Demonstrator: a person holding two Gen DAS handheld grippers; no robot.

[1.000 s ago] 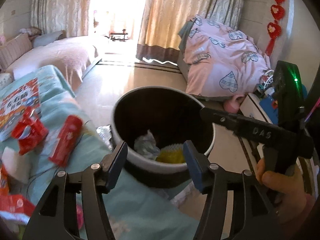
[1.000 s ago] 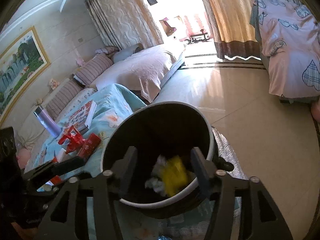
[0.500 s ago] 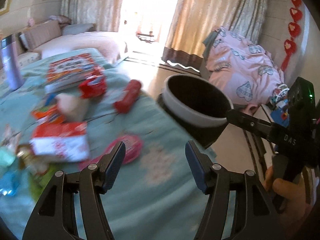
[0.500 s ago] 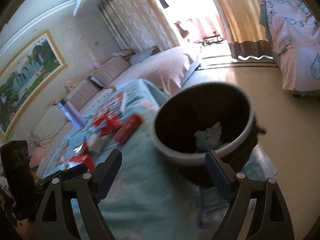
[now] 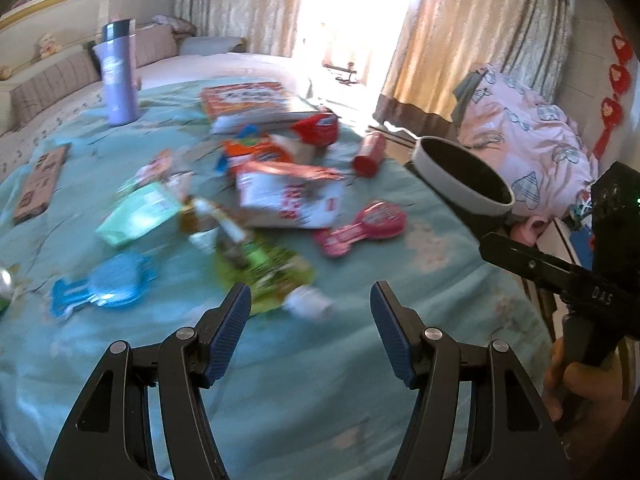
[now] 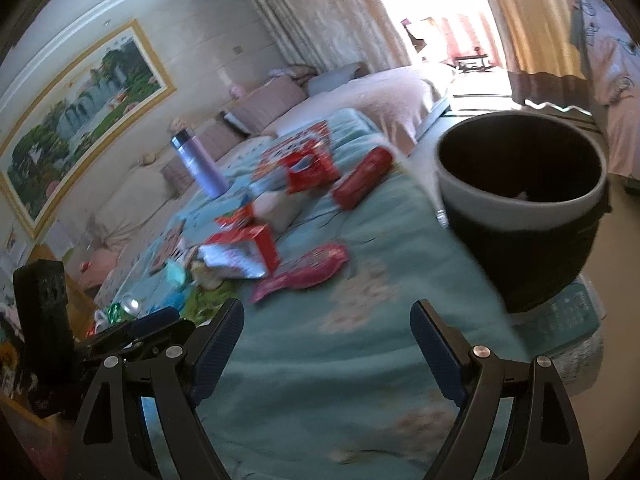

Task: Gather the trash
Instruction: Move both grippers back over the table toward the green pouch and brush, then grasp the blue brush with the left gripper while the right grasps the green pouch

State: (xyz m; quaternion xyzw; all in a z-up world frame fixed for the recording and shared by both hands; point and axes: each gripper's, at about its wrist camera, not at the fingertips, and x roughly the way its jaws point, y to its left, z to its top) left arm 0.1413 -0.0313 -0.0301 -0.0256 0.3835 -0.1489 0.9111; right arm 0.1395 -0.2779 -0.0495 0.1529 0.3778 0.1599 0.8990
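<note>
Both grippers, left and right, gape empty over wrappers; bin beside table for drops.

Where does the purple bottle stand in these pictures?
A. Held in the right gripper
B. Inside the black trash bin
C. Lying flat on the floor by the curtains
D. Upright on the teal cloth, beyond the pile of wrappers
D: the purple bottle stands upright on the teal cloth, farther away than the wrappers; both the left gripper and right gripper are open and empty.
</note>
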